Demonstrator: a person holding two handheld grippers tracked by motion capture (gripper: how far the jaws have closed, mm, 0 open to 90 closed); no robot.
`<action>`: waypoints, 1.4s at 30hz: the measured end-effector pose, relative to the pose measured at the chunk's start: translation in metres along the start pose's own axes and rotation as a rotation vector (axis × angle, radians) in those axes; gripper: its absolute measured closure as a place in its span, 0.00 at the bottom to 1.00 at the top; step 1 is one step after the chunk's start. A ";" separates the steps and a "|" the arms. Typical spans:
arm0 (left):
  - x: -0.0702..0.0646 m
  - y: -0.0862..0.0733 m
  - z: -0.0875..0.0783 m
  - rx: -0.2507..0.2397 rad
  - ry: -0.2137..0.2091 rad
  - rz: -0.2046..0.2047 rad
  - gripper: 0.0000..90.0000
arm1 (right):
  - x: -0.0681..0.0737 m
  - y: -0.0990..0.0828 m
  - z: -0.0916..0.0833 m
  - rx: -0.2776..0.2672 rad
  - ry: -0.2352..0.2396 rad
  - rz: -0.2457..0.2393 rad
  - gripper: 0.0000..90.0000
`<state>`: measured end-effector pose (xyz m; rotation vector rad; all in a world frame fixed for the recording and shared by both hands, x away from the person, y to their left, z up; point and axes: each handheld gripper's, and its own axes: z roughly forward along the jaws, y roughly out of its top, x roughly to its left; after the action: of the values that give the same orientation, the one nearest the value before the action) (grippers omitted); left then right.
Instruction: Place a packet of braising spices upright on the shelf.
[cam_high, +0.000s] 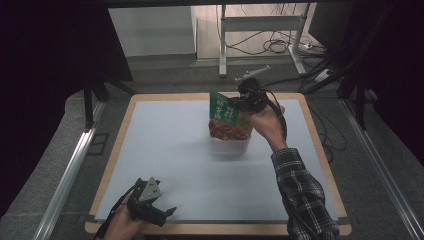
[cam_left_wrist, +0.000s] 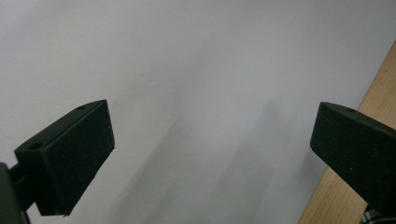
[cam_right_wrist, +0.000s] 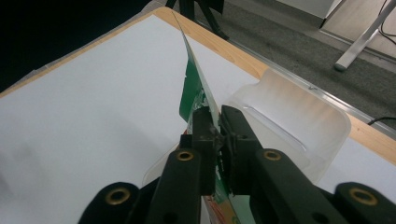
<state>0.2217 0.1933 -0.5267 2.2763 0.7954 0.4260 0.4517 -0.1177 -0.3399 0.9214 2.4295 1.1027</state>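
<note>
Nearest me, my left hand-held gripper (cam_high: 167, 212) lies low at the front edge of the counter (cam_high: 165, 145), its jaws standing wide with nothing between them; in the left gripper view they frame bare pale surface, with the wooden rim (cam_left_wrist: 348, 196) at one side. Farther out, past the middle of the counter, my right hand-held gripper (cam_right_wrist: 218, 140) is pinched nearly closed on a flat snack packet (cam_high: 226, 116), its pads pressing on the thin sheet from both sides. The packet stands on edge with its long axis roughly upright, leaning a little, its green top pointing up and away from me towards the far side of the counter; in the right gripper view I see it edge-on, running from the jaws towards the far corner. Its lower end goes down into a clear plastic tub (cam_high: 229, 141) that stands on the counter just under my right hand (cam_high: 267, 125); apart from the packet I can make out nothing else inside the tub, though its walls are cloudy and I may be missing something. The packet's face is green above with white characters, too small to read, and a reddish food picture below.
</note>
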 end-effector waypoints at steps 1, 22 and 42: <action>0.000 0.000 0.000 0.000 0.000 0.000 0.00 | 0.001 0.001 -0.001 0.002 -0.001 0.000 0.88; -0.001 0.000 0.001 0.006 0.002 0.005 0.00 | 0.000 0.005 -0.015 -0.089 -0.028 -0.047 0.26; -0.001 0.000 0.001 -0.002 0.002 0.002 0.00 | -0.003 -0.005 -0.038 -0.128 -0.013 -0.065 0.04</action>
<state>0.2215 0.1925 -0.5273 2.2749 0.7932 0.4300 0.4321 -0.1429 -0.3185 0.8014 2.3306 1.2085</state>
